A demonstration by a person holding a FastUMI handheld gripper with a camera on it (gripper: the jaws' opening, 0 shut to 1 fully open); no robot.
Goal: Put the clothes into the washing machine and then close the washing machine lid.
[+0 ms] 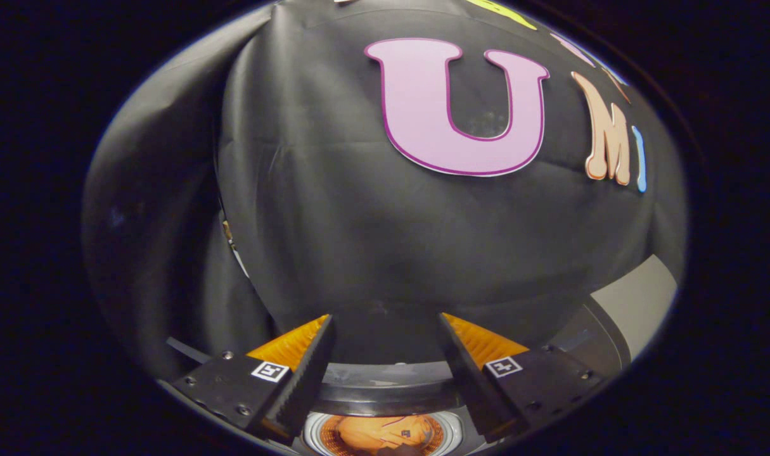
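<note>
My gripper (385, 320) is open, its two fingers spread wide with nothing between them, aimed at the black cloth wall. Below and between the fingers lies the washing machine's round opening (381, 434), ringed in light metal, with orange clothes (372, 432) lying inside the drum. A dark curved band, the machine's rim or lid edge (385, 392), runs across just beyond the opening, between the finger bases. I cannot tell whether that band is the lid itself.
The black cloth wall (359, 209) hangs close ahead and fills the space beyond the fingers. To the right of the right finger a pale grey panel (638, 297) and a dark curved part of the machine show.
</note>
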